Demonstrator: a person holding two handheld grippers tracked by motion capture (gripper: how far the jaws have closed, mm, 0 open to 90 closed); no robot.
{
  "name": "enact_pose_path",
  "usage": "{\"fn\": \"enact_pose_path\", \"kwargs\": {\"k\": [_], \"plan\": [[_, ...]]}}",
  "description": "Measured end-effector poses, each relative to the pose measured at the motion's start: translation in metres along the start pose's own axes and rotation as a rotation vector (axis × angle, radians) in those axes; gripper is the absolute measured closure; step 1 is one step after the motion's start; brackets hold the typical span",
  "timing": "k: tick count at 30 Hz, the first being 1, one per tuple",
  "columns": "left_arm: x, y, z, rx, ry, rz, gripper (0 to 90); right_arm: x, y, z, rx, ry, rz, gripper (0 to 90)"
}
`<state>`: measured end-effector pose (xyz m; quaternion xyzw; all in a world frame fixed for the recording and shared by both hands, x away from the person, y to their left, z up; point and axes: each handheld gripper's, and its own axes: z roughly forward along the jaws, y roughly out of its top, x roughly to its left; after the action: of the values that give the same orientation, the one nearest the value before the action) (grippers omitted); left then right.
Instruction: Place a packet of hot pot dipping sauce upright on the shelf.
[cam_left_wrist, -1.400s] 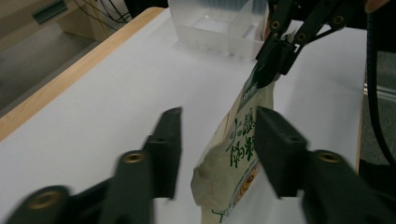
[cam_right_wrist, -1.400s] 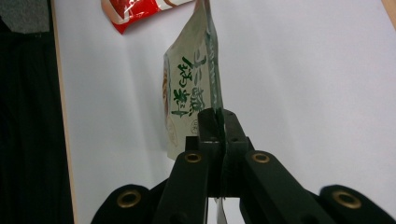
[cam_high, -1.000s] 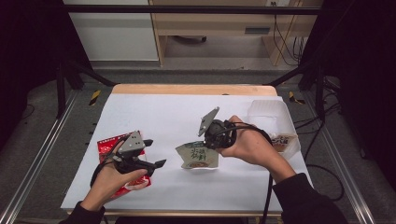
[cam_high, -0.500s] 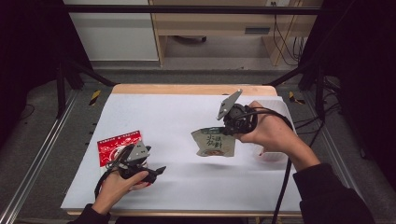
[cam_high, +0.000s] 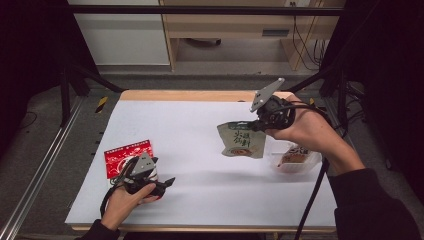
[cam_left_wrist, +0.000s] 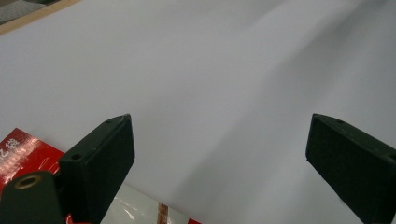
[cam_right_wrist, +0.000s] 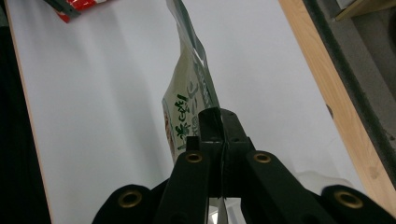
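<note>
While our right gripper (cam_right_wrist: 219, 135) pinches the glossy green pouch (cam_right_wrist: 189, 100), our left gripper (cam_left_wrist: 219, 154) gapes empty; clear tray (cam_high: 295, 161) at three o'clock.

High view: above near edge, facing forward-down over worktop (cam_high: 200, 130). Gripper views: close, along jaws. Shared: white worktop, red packet (cam_high: 127, 155).

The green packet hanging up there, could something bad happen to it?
Maybe. The right gripper pinches only the top edge of the green packet, which dangles above the table, so it might slip out. The clear tray sits just below and could get bumped. The left gripper is open beside the red packet.
</note>
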<state>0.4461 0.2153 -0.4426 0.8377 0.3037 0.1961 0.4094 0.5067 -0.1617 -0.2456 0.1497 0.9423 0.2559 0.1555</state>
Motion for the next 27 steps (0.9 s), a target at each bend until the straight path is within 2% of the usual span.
{"fn": "enact_pose_path", "kwargs": {"k": [4,13,17,27], "plan": [[0.001,-0.001,0.0,-0.005,0.007,0.0,7.8,-0.009,-0.001,-0.011,-0.013,-0.019,0.007,90.0],[0.006,-0.003,-0.002,-0.013,0.018,-0.011,7.7,-0.028,-0.005,-0.032,-0.066,-0.074,0.064,90.0],[0.006,-0.003,-0.002,-0.011,0.022,-0.01,7.7,-0.035,-0.008,-0.039,-0.069,-0.097,0.082,90.0],[0.006,-0.004,-0.001,-0.007,0.02,-0.008,7.5,-0.055,-0.025,-0.055,-0.108,-0.153,0.151,90.0]]}}
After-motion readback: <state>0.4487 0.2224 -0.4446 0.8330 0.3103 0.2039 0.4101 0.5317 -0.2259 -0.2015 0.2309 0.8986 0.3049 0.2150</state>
